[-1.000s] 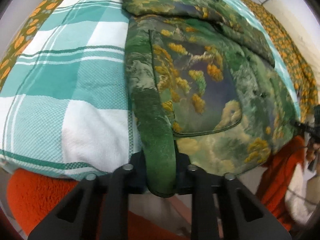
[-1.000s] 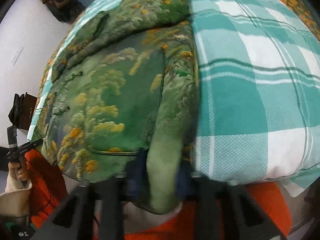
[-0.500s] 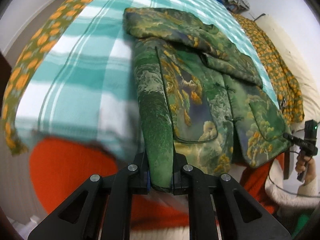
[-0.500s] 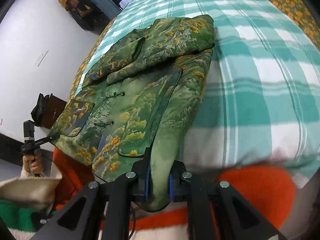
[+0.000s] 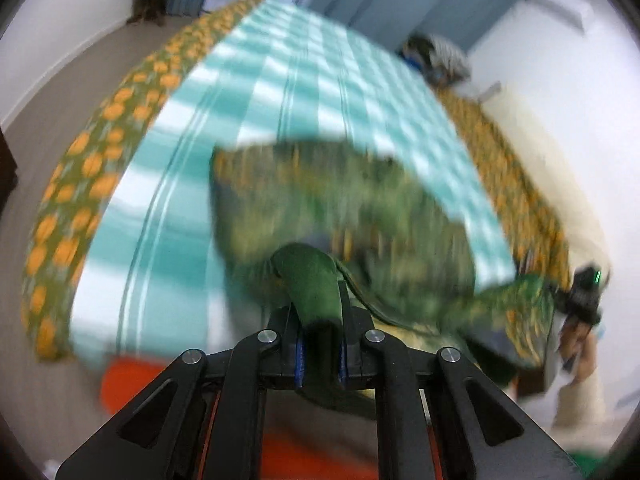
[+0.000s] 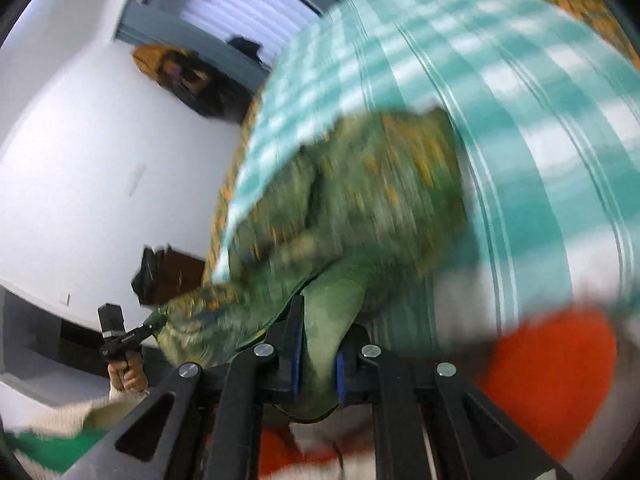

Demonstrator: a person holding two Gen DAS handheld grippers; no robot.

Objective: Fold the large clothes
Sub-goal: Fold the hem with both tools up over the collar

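A green jacket with a yellow tree print (image 5: pixel 340 200) lies on the teal and white checked bed cover (image 5: pixel 304 80); it is blurred by motion. My left gripper (image 5: pixel 320 336) is shut on the jacket's green hem at one corner and holds it lifted off the bed. My right gripper (image 6: pixel 316 356) is shut on the jacket's (image 6: pixel 380 184) other hem corner, also lifted. The hem hangs between the two grippers. The right gripper shows at the right edge of the left wrist view (image 5: pixel 580 300), and the left gripper shows in the right wrist view (image 6: pixel 120 336).
An orange-flowered sheet (image 5: pixel 80 184) borders the bed. The person's orange and white sweater (image 6: pixel 552 364) is just below the bed's near edge. A white wall (image 6: pixel 100 160) and a window with blinds (image 6: pixel 248 4) lie beyond, with dark items (image 5: pixel 436 56) at the bed's far end.
Both grippers have risen and tilted up with the hem in them. The jacket's lower half has lifted off the bed, and its hem now hangs in the air between them.
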